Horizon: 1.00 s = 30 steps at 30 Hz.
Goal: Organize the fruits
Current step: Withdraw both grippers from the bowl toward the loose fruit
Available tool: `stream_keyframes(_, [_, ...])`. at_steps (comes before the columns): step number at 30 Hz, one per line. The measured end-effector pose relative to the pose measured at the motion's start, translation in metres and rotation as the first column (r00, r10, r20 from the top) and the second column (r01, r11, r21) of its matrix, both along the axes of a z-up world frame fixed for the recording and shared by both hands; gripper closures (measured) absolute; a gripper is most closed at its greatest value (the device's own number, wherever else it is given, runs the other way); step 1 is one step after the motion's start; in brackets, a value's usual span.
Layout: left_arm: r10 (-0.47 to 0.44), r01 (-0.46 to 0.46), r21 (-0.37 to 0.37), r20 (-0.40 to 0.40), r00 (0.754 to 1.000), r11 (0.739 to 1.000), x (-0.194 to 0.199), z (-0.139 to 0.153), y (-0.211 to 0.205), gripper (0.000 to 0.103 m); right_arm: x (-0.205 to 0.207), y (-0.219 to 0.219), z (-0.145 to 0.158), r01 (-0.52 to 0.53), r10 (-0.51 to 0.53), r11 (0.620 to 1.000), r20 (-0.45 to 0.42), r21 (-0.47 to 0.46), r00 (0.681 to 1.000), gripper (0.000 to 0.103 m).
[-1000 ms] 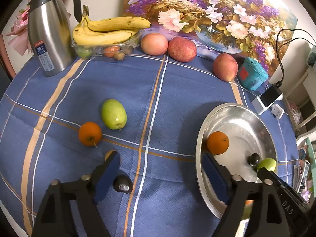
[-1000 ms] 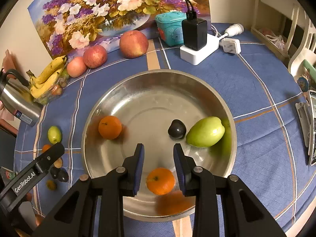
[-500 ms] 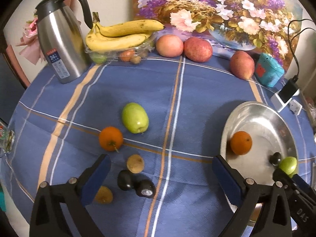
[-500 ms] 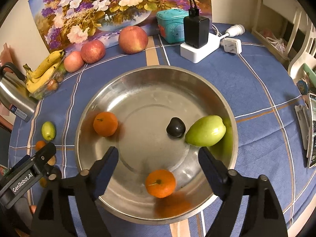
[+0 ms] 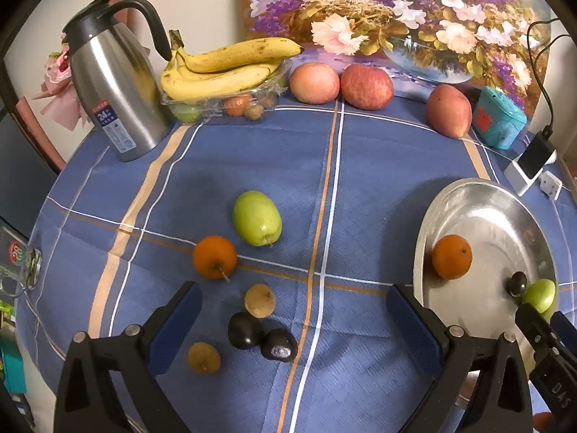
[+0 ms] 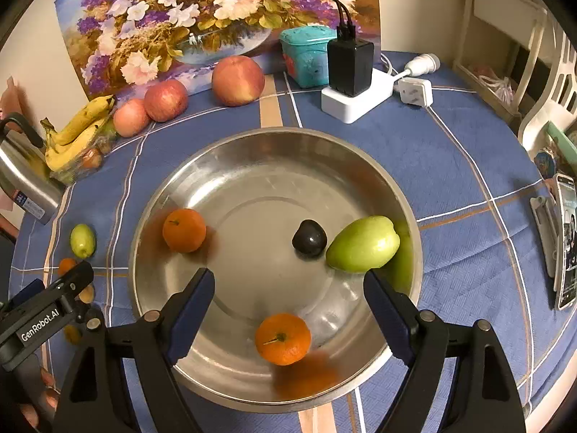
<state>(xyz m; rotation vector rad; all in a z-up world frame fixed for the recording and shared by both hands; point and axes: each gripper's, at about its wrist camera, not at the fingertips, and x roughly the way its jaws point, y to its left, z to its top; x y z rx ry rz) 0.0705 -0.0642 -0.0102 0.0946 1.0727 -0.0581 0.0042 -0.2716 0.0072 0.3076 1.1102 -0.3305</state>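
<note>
A steel bowl point(image 6: 404, 213) holds two oranges point(image 6: 184, 230) point(image 6: 283, 339), a dark plum point(image 6: 309, 239) and a green fruit point(image 6: 362, 244). My right gripper point(image 6: 288, 312) is open and empty above the bowl's near side, over the near orange. My left gripper point(image 5: 294, 321) is open and empty above loose fruit on the blue cloth: a green fruit point(image 5: 256, 218), an orange point(image 5: 214, 257), two dark plums point(image 5: 245, 330) point(image 5: 278, 344) and two small brown fruits point(image 5: 259, 300) point(image 5: 204, 357). The bowl also shows in the left wrist view point(image 5: 465, 195).
At the back stand a steel kettle point(image 5: 113, 93), bananas on a clear tray point(image 5: 223, 68), three apples point(image 5: 366, 81), a teal tin point(image 5: 499, 122) and a charger on a power strip point(image 6: 351, 83). A phone point(image 6: 566, 241) lies at the right edge.
My right gripper opened and let the near orange go into the bowl. My left gripper pulled back and up, so more loose fruit shows between its fingers.
</note>
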Motion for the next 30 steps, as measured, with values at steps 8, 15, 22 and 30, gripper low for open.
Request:
stream_keyframes(8, [0.046, -0.048, 0.072, 0.033, 0.998, 0.996, -0.007, 0.007, 0.001, 0.000, -0.004, 0.003, 0.003, 0.003, -0.002, 1.000, 0.008, -0.024, 1.000, 0.018])
stream_keyframes(15, [0.039, -0.041, 0.035, 0.039, 0.998, 0.999, -0.017, 0.008, 0.015, 0.000, -0.016, 0.014, 0.010, -0.009, 0.011, 0.999, 0.053, -0.043, 0.999, 0.018])
stream_keyframes(22, [0.064, -0.068, 0.088, 0.048, 0.997, 0.994, -0.030, 0.001, 0.036, 0.000, -0.030, 0.027, 0.012, -0.030, 0.031, 0.999, 0.054, -0.013, 0.998, 0.018])
stream_keyframes(30, [0.056, -0.061, 0.069, 0.075, 0.996, 0.996, -0.050, 0.005, 0.056, 0.000, -0.044, 0.049, 0.016, -0.079, 0.079, 0.997, 0.066, -0.013, 0.995, 0.018])
